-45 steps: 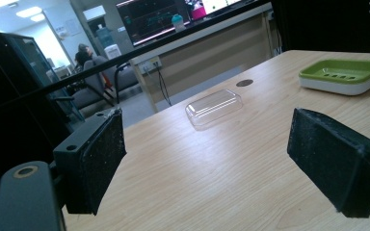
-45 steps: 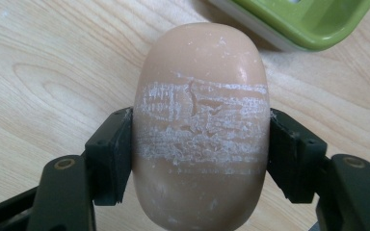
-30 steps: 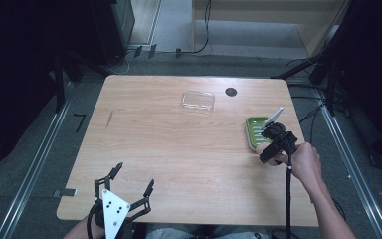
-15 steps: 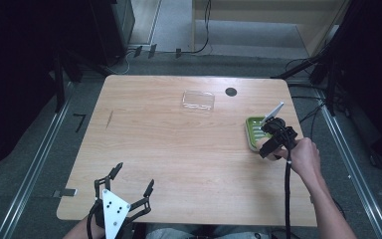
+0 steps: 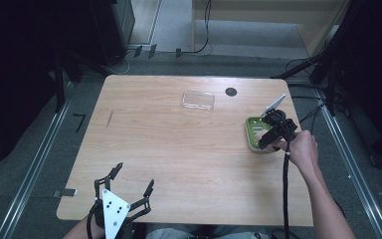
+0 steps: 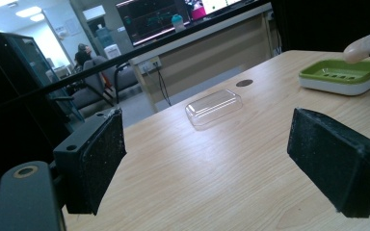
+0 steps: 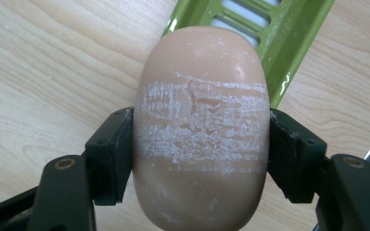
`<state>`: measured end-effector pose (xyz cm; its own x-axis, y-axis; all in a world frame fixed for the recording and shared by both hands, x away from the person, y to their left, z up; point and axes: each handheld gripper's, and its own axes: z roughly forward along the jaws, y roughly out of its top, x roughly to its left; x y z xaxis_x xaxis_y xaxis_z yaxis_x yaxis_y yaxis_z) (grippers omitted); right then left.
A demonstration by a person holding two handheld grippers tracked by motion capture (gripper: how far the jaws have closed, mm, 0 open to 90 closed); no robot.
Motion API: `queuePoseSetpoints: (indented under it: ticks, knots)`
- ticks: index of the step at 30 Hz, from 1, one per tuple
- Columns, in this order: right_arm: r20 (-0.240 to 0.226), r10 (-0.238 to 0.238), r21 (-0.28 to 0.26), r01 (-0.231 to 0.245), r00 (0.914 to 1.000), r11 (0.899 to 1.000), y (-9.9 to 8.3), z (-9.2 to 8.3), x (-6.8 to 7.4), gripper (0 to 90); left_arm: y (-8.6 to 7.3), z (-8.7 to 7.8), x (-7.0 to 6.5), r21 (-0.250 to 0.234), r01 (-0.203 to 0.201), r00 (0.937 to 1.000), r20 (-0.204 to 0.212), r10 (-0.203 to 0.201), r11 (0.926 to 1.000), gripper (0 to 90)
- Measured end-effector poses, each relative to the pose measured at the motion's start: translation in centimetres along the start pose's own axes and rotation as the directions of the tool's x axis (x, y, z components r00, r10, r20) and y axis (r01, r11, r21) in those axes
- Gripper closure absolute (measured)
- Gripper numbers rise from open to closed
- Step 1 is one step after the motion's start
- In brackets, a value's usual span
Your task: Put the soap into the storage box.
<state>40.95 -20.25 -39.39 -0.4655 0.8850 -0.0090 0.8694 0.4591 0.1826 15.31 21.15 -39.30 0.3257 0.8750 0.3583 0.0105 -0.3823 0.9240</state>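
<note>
At the table's near left corner, the left gripper (image 5: 132, 181) hovered with jaws spread wide and nothing between them. A clear plastic lid (image 5: 198, 100) lay farther back. At the right, the right gripper (image 7: 200, 139) clamped a smooth, beige oval soap bar (image 7: 201, 130), scuffed white across its middle, above the green soap dish (image 5: 254, 130). No writing was readable.

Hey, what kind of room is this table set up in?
Probably a lab or office workspace: a big monitor on the far wall, office chairs behind the wooden table, cables across the floor.
</note>
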Motion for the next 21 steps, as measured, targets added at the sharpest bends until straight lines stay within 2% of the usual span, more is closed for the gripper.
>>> queuePoseSetpoints:
  ticks: [15, 21]
  knots:
    - [-0.006, 0.014, -0.011, -0.014, 0.9999, 1.000, 1.6, 0.7, -0.8, 33.6, 0.0, 0.0, 0.0, -0.001, 0.001, 1.0000, 0.001, -0.001, 1.0000, 13.8]
    - [-0.014, 0.044, -0.009, -0.045, 0.9989, 0.999, 2.1, 1.2, -1.5, 33.6, 0.0, 0.0, 0.0, -0.001, 0.002, 1.0000, 0.000, -0.002, 1.0000, 13.8]
